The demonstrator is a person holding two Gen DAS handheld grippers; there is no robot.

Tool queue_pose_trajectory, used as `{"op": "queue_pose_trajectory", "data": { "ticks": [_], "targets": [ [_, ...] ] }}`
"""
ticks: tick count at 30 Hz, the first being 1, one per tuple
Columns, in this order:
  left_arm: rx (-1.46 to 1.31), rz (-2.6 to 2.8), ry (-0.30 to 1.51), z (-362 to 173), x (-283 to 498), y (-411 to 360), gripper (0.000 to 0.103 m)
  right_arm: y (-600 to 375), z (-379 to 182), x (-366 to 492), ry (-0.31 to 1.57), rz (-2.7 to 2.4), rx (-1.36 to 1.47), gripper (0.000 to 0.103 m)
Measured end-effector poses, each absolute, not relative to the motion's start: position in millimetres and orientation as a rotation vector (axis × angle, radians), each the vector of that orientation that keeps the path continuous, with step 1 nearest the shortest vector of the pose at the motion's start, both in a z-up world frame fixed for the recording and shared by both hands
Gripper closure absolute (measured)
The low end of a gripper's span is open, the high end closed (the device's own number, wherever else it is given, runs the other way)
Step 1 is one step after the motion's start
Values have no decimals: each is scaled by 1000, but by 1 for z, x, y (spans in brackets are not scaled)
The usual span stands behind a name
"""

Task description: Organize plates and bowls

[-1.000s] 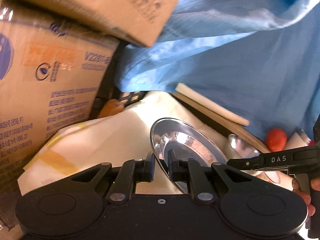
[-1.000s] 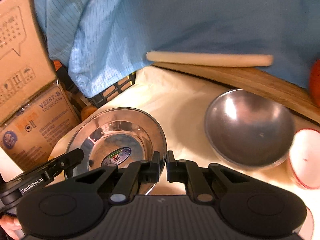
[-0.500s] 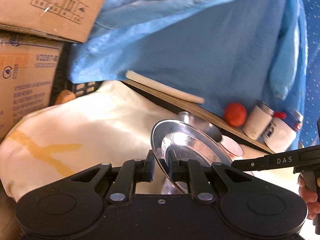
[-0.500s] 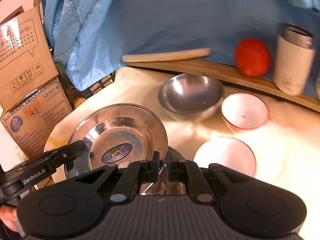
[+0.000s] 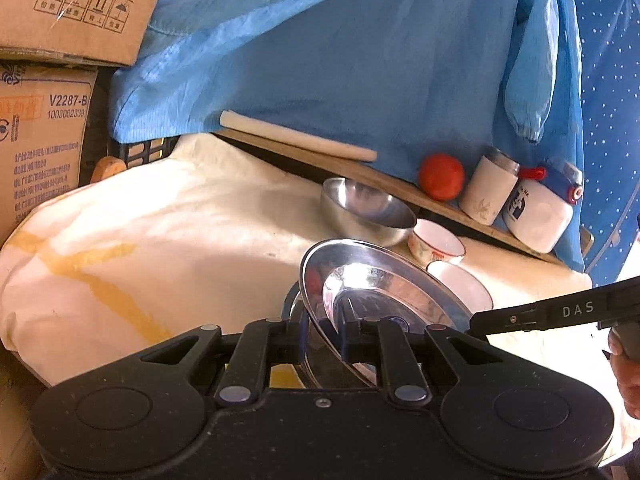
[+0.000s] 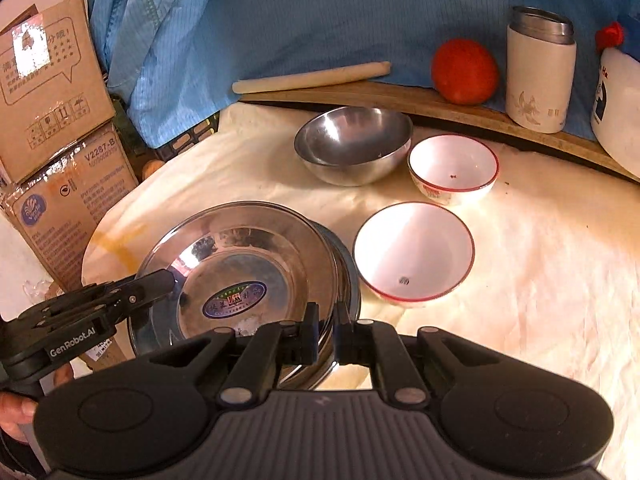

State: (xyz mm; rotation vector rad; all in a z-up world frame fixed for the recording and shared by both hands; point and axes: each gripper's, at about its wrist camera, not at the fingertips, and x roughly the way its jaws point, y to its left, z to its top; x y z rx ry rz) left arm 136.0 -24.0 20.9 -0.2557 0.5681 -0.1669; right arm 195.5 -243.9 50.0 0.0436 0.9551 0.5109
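A steel plate (image 6: 240,264) with a sticker in its middle is held by opposite rims. My left gripper (image 5: 325,336) is shut on its near-left rim and my right gripper (image 6: 326,332) is shut on its right rim. The plate (image 5: 384,280) hangs tilted just over a second steel plate (image 6: 349,280) lying on the cream cloth. Behind stand a steel bowl (image 6: 352,144) and two white red-rimmed bowls (image 6: 454,164) (image 6: 414,250). The left gripper (image 6: 172,280) also shows in the right wrist view, and the right gripper (image 5: 480,325) in the left wrist view.
Stacked cardboard boxes (image 6: 56,120) border the cloth on the left. A blue garment (image 5: 360,60) hangs behind. On a wooden board (image 6: 400,98) at the back lie a rolling pin (image 6: 312,76), a tomato (image 6: 464,70), a white canister (image 6: 538,76) and a white jug (image 5: 540,208).
Both grippers have carried the steel plate to the right across the cloth. It now sits over the second steel plate, and the bowls, tomato and canister have come into view.
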Motion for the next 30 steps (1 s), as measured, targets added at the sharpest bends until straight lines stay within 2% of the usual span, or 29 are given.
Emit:
{"op": "queue_pose_trajectory", "data": {
  "ticks": [8, 19, 25, 28, 29, 30],
  "targets": [
    [-240, -190, 615, 14, 136, -27, 85, -243, 48, 192, 973, 582, 84, 96],
    [-206, -184, 618, 11, 137, -26, 85, -219, 51, 182, 963, 629, -5, 95],
    [-110, -180, 605, 10, 137, -36, 81, -224, 47, 184, 964, 610, 9, 88],
    [-109, -188, 606, 10, 137, -34, 79, -227, 49, 184, 954, 606, 14, 78],
    [-110, -188, 607, 10, 137, -33, 77, -227, 49, 184, 950, 604, 15, 74],
    [-110, -184, 610, 10, 137, -33, 67, -228, 50, 184, 947, 605, 16, 72]
  ]
}}
